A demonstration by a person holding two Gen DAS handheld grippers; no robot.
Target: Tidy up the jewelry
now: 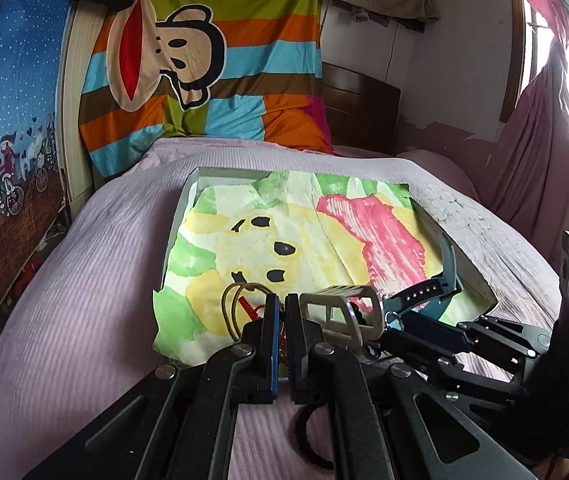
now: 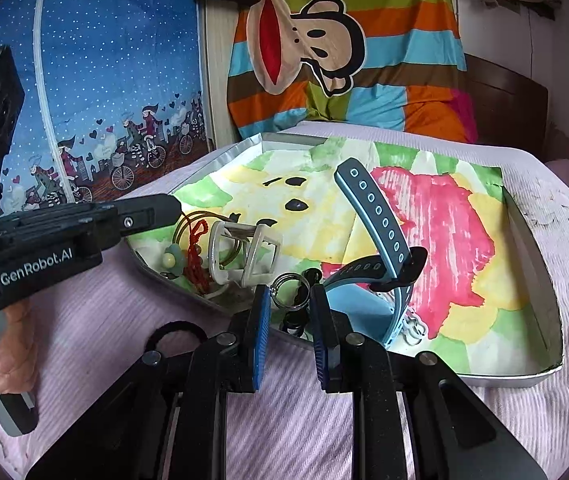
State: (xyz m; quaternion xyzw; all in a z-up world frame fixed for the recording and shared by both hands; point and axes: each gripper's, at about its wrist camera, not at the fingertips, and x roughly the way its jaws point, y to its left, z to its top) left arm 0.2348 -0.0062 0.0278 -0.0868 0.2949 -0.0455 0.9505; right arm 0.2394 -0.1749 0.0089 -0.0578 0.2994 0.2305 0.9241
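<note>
A shallow silver tray (image 2: 540, 376) lined with painted paper lies on the bed. My right gripper (image 2: 290, 300) is over its near edge, shut on a small metal split ring (image 2: 289, 285). Just right of it a blue watch (image 2: 380, 216) lies on its side with one strap standing up. My left gripper (image 1: 281, 304) is shut at the tray's near left corner, with a red knotted cord (image 2: 200, 248) showing below its jaws; I cannot tell whether it is pinched. Beside it are brass hoops (image 2: 188, 220), a flower charm (image 2: 170, 260) and a pale square-framed piece (image 2: 244, 252).
A black hair band (image 2: 172, 332) lies on the pink bedspread (image 2: 544, 440) in front of the tray. A striped monkey quilt (image 1: 204, 60) hangs at the bed's head. A blue curtain (image 1: 4, 120) is on the left and a window on the right. A hand (image 2: 8, 360) holds the left gripper.
</note>
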